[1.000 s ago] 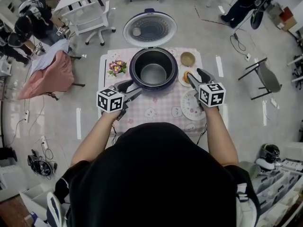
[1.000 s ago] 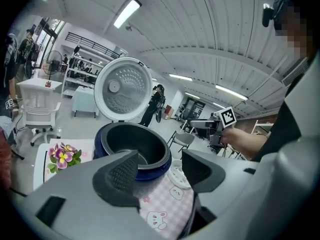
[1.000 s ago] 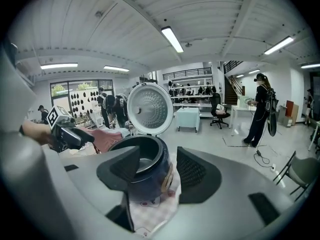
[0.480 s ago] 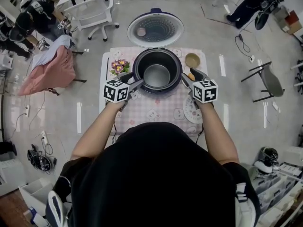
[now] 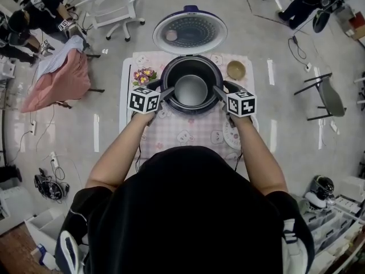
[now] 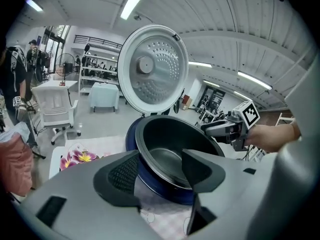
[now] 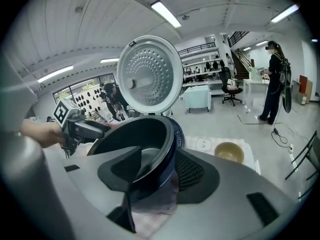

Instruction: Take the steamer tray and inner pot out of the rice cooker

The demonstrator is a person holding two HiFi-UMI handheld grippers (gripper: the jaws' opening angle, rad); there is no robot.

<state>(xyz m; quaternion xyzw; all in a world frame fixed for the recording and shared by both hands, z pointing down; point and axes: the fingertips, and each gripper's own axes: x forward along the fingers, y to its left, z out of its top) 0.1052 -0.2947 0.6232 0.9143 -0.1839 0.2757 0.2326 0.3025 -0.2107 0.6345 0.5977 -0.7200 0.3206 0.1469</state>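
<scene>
A dark blue round rice cooker [image 5: 191, 111] stands mid-bench [image 5: 188, 136] on a pink checked cloth, its white lid [image 5: 189, 33] raised at the far side. The black metal inner pot [image 5: 191, 90] sits inside it. The left claw [image 5: 165, 93] straddles the pot's left rim, jaws wide. The right claw [image 5: 219, 92] straddles the right rim; its jaws have just been closing, with gaps showing beside the rim.

A big open lab hall: around the cloth-covered table [image 5: 188, 137] are taped floor marks [image 5: 96, 133], loose cables [image 5: 47, 188], wheeled chairs [image 5: 121, 7] and storage bins [image 5: 335, 222].
</scene>
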